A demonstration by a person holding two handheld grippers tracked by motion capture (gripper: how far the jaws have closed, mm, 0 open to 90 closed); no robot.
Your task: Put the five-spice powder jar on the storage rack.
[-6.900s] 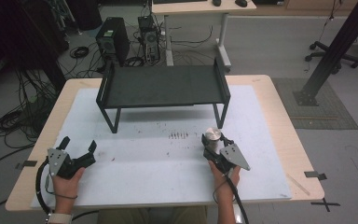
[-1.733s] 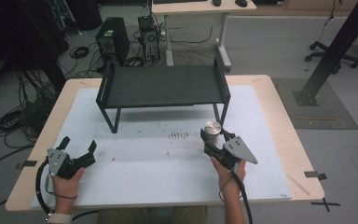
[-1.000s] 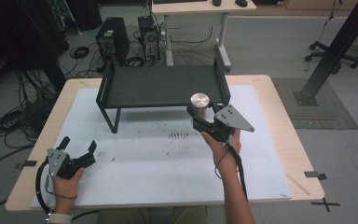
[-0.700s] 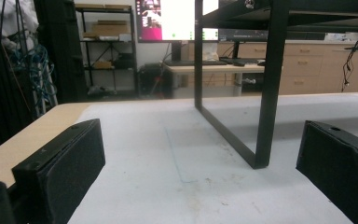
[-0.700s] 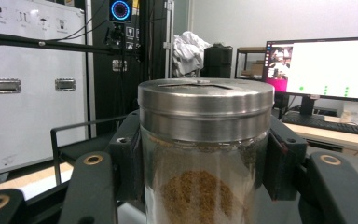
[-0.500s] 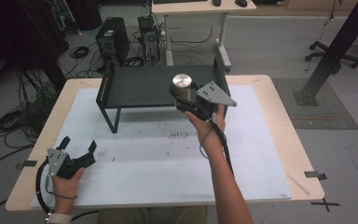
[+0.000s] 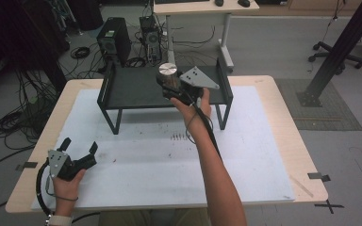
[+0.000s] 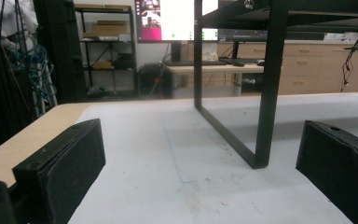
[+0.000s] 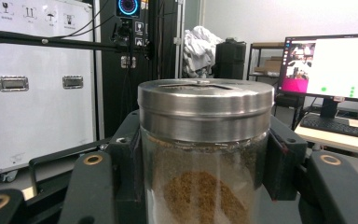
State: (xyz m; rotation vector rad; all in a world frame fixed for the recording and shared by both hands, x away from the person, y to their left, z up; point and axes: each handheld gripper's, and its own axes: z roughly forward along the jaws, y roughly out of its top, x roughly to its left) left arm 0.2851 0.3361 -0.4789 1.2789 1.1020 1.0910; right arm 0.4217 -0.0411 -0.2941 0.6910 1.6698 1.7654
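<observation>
A glass spice jar (image 7: 168, 75) with a round metal lid and brown powder inside is held upright in my right gripper (image 7: 170, 85), above the middle of the black metal shelf (image 7: 132, 89). In the right gripper view the jar (image 9: 204, 158) stands between the two black jaws, which press on its sides. My left gripper (image 7: 79, 153) rests near the table's front left corner, open, with nothing between its pads (image 8: 60, 163). Ahead of it in the left gripper view stands the shelf's leg (image 8: 265, 84).
A white mat (image 7: 169, 155) covers most of the wooden table (image 7: 287, 141). The shelf stands at the back of the mat on thin legs. Behind the table are computer towers (image 7: 113, 40), cables and a desk (image 7: 193, 9). A black post (image 7: 334, 52) rises at the right.
My right gripper has carried the jar up from the mat's right front and left over the shelf's top. The left gripper has stayed still.
</observation>
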